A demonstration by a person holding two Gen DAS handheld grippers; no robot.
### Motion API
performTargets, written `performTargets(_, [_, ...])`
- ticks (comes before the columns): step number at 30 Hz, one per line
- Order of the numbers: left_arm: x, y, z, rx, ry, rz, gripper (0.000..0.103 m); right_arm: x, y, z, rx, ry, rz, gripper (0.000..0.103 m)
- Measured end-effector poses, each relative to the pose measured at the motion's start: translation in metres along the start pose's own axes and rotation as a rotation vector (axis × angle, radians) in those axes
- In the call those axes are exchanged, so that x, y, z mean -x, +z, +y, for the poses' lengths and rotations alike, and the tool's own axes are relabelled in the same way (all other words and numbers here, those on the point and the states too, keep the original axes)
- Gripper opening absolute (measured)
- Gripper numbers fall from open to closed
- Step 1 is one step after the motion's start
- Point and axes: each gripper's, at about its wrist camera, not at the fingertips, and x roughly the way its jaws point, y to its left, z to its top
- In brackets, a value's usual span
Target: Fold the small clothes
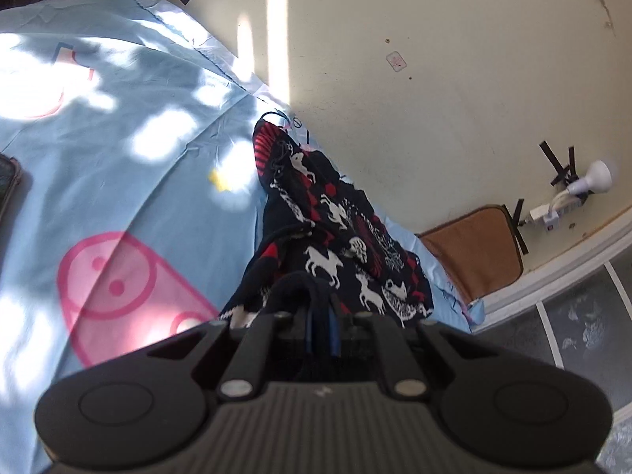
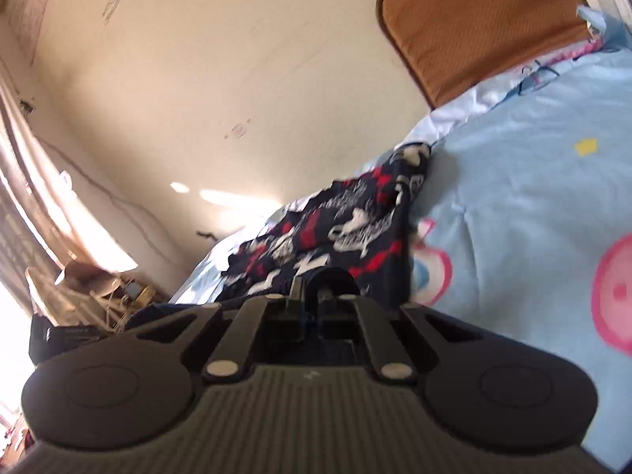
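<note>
Left gripper (image 1: 322,308): jaws pressed together, pinching a dark edge of the sweater (image 1: 335,237). Right gripper (image 2: 316,296): jaws likewise closed on a dark fold of the same sweater (image 2: 335,221). Garment stretched ahead of both sets of jaws, bunched and twisted, trailing onto the blue bedsheet (image 1: 138,166) close to the wall (image 1: 414,98).

Risks noted:
- Thin pinch at each jaw; knit likely to slip out if pulled apart sharply.
- Bunched body ahead of the jaws; likely to lay down creased or doubled unless tensioned evenly.
- Far end beyond the jaws lying at the sheet's edge by the wall; possible drop into that gap.
- Loose sheet underneath; may drag and wrinkle with the garment.
- Motion blur in the right view; layers held cannot be confirmed.
</note>
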Motion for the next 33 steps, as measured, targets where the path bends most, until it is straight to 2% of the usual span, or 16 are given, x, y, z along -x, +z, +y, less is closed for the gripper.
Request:
performTargets(1, [-0.014, 0.010, -0.001, 0.008, 0.019, -0.017, 0.012, -0.017, 0.011, -0.002, -0.017, -0.032, -0.021, 0.008])
performTargets(3, [-0.036, 0.023, -0.002, 0.001, 0.094, -0.036, 0.045, -0.049, 0.027, -0.008, -0.031, -0.091, -0.046, 0.012])
performTargets(4, [-0.041, 0.026, 0.002, 0.010, 0.112, -0.044, 0.048, -0.060, 0.032, -0.012, -0.028, -0.155, -0.051, 0.015])
performTargets(5, [-0.040, 0.025, 0.005, 0.015, 0.098, -0.045, 0.049, -0.066, 0.034, -0.015, -0.035, -0.210, -0.044, 0.024])
performTargets(8, [-0.025, 0.020, 0.017, -0.032, 0.081, -0.074, 0.064, -0.052, 0.027, -0.023, -0.066, -0.153, -0.046, 0.046])
performTargets(10, [-0.018, 0.016, 0.024, -0.051, 0.122, -0.082, 0.066, -0.040, 0.017, -0.020, -0.057, -0.153, -0.031, 0.050])
performTargets(14, [-0.020, -0.001, 0.024, -0.106, 0.124, -0.006, 0.069, -0.025, -0.003, -0.024, -0.115, -0.141, 0.030, 0.059])
performTargets(17, [-0.027, -0.018, 0.013, -0.193, 0.152, 0.031, 0.064, -0.013, -0.018, -0.023, -0.143, -0.137, 0.047, 0.063])
performTargets(19, [-0.035, -0.027, 0.007, -0.244, 0.208, 0.045, 0.044, -0.013, -0.027, -0.017, -0.134, -0.131, 0.059, 0.064])
performTargets(20, [-0.039, -0.030, 0.005, -0.275, 0.266, 0.034, 0.024, -0.016, -0.030, -0.014, -0.119, -0.129, 0.073, 0.061])
performTargets(21, [-0.042, -0.031, 0.004, -0.288, 0.294, 0.030, 0.014, -0.021, -0.034, -0.007, -0.085, -0.145, 0.089, 0.036])
performTargets(22, [-0.043, -0.029, 0.005, -0.279, 0.296, 0.030, 0.013, -0.026, -0.036, -0.003, -0.046, -0.185, 0.096, 0.018])
performTargets(25, [-0.040, -0.024, 0.007, -0.272, 0.320, 0.024, 0.011, -0.026, -0.029, 0.001, -0.017, -0.247, 0.032, 0.009])
performTargets(29, [-0.037, -0.023, 0.009, -0.281, 0.334, 0.045, 0.017, -0.032, -0.026, -0.017, -0.014, -0.319, 0.080, 0.010])
performTargets(30, [-0.034, -0.023, 0.004, -0.298, 0.345, 0.060, 0.022, -0.029, -0.023, -0.021, -0.021, -0.304, 0.091, 0.013])
performTargets(33, [-0.014, -0.012, -0.007, -0.340, 0.313, 0.023, 0.023, -0.017, -0.002, -0.016, 0.012, -0.289, 0.046, 0.027])
